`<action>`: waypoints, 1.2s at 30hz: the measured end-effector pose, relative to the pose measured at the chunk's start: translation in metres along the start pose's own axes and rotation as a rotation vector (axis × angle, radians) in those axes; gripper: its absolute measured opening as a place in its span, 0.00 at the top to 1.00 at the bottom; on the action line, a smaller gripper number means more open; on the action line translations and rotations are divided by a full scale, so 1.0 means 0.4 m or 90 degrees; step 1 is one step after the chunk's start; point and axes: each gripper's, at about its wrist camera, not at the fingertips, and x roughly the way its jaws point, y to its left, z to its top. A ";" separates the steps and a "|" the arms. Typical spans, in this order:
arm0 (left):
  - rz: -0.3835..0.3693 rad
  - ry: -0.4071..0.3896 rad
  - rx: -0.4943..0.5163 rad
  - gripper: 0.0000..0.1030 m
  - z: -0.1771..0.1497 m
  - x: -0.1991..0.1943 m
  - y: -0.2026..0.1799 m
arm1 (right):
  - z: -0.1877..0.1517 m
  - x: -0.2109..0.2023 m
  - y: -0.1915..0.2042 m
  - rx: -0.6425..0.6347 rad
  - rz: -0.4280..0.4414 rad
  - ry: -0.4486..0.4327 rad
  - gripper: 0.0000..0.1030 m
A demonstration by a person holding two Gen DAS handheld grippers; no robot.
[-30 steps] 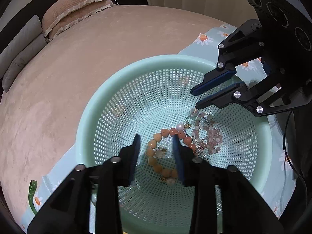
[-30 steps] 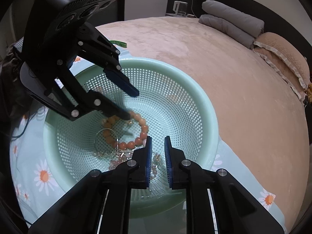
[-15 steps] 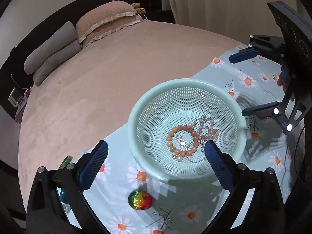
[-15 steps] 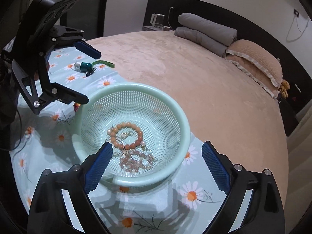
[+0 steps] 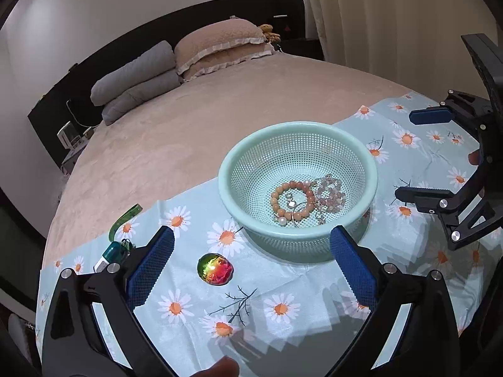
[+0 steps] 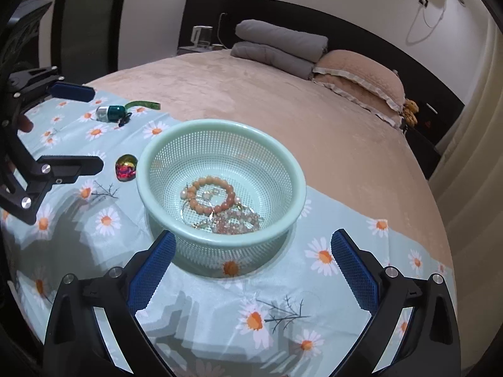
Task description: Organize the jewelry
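**Handling notes: jewelry in the basket**

My left tool is released, jaws spread wide with nothing between them. My right tool is opening, almost fully spread, and likewise carries nothing. Each tool hangs clear of the basket, which sits just ahead of my left tool and slightly to its right, and straight ahead of my right tool.

All the beaded jewelry lies on the basket floor. The orange bead bracelet is a closed loop on the side nearer my left tool. The pink bead bracelet lies touching it, on the side nearer my right tool. A thin metal ring and small charms overlap both; I cannot tell whether they are attached.

Expected handling:
- Light items; beads are hard and smooth, likely to slip from flat pads.
- The strands are limp, probably strung on cord, and will sag and swing when lifted.
- Overlapping pieces may snag and lift together.

Recommended hold: pinch across the bead strand at a free section of the loop, away from the overlap, pads on either side of one bead. For the orange loop, the arc farthest from the pink beads appears clearest.

A shiny multicoloured ball rests on the flowered cloth, just ahead of my left tool's jaws. The cloth is spread over the bed.
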 end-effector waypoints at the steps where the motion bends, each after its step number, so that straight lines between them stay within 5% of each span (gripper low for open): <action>1: 0.015 0.002 -0.009 0.06 -0.005 0.000 -0.005 | -0.007 -0.005 0.001 0.020 -0.003 -0.003 0.08; 7: 0.028 -0.010 -0.050 0.06 -0.028 -0.012 -0.017 | -0.032 -0.026 0.005 0.144 -0.014 -0.015 0.08; 13: 0.037 0.011 -0.125 0.06 -0.052 0.006 0.015 | -0.068 0.005 0.018 0.218 -0.141 0.032 0.08; 23: 0.042 0.023 -0.180 0.06 -0.095 0.033 0.052 | -0.089 0.041 0.074 0.236 -0.119 0.064 0.08; 27: 0.030 0.014 -0.178 0.06 -0.097 0.036 0.045 | -0.098 0.060 0.065 0.252 -0.123 0.073 0.08; 33: 0.081 -0.004 -0.148 0.06 -0.102 0.032 0.030 | -0.111 0.052 0.019 0.309 -0.098 0.058 0.08; 36: 0.061 0.001 -0.144 0.06 -0.103 0.032 0.026 | -0.116 0.056 0.011 0.319 -0.095 0.057 0.08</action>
